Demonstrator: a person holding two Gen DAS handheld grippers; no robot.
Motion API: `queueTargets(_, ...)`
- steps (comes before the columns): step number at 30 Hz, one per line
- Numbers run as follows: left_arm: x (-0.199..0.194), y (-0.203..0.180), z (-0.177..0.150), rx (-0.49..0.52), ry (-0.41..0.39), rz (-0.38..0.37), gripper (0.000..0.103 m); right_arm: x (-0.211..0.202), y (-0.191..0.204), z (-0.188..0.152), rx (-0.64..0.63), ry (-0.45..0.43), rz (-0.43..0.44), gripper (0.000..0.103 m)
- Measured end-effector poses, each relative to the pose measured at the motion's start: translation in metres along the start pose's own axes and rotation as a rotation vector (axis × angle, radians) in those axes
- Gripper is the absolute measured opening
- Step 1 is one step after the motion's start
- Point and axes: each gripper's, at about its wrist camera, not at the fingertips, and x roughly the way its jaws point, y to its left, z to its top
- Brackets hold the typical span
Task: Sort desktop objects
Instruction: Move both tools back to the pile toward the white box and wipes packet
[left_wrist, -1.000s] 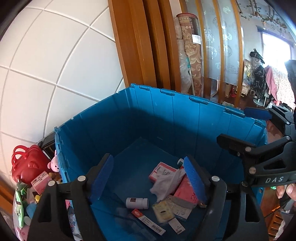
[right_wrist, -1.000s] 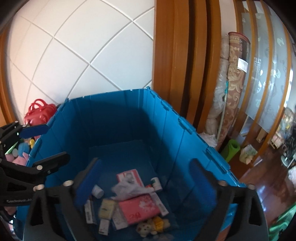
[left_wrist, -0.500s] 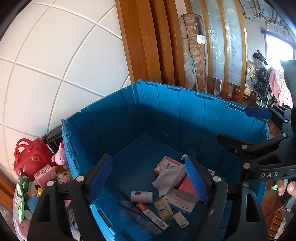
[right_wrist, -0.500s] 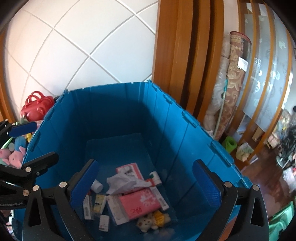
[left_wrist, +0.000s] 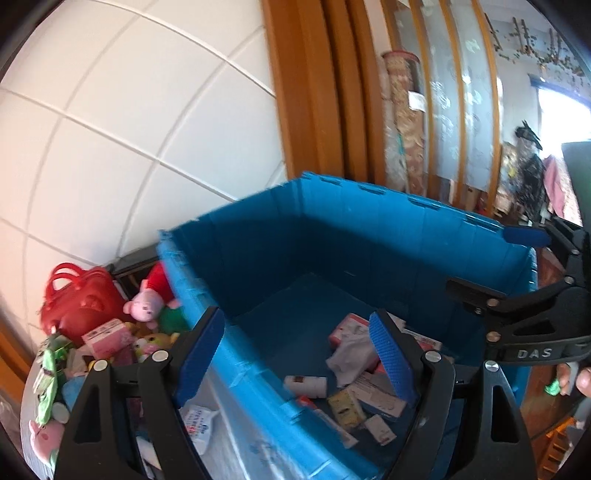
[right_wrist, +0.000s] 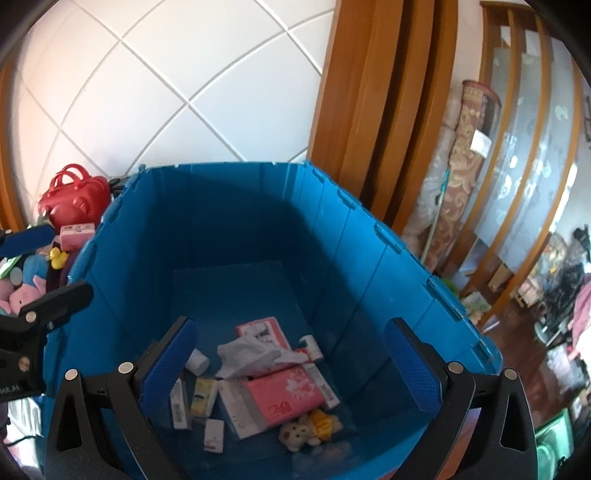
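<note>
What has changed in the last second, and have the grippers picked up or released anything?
The left gripper has swung left, away from the blue bin and toward the toy pile with the red bag; its jaws now straddle the bin's left wall. The right gripper has pulled back slightly above the bin. Both stay open and empty; nothing was taken or released. The pink pack and white bottle lie as before.

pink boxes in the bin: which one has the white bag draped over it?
The far pink-and-white box in the blue bin: the crumpled white bag covers its near end. The larger pink flowered pack lies nearer the camera, uncovered.
</note>
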Motion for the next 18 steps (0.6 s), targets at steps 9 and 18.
queueTargets(9,-0.034,0.084,-0.053,-0.153,0.006,0.166,0.081,-0.055,0.066,0.005,0.072,-0.179,0.122,0.103)
queueTargets(18,-0.057,0.195,-0.152,-0.375,0.134,0.385,0.081,-0.050,0.186,0.020,-0.021,-0.244,0.408,0.103)
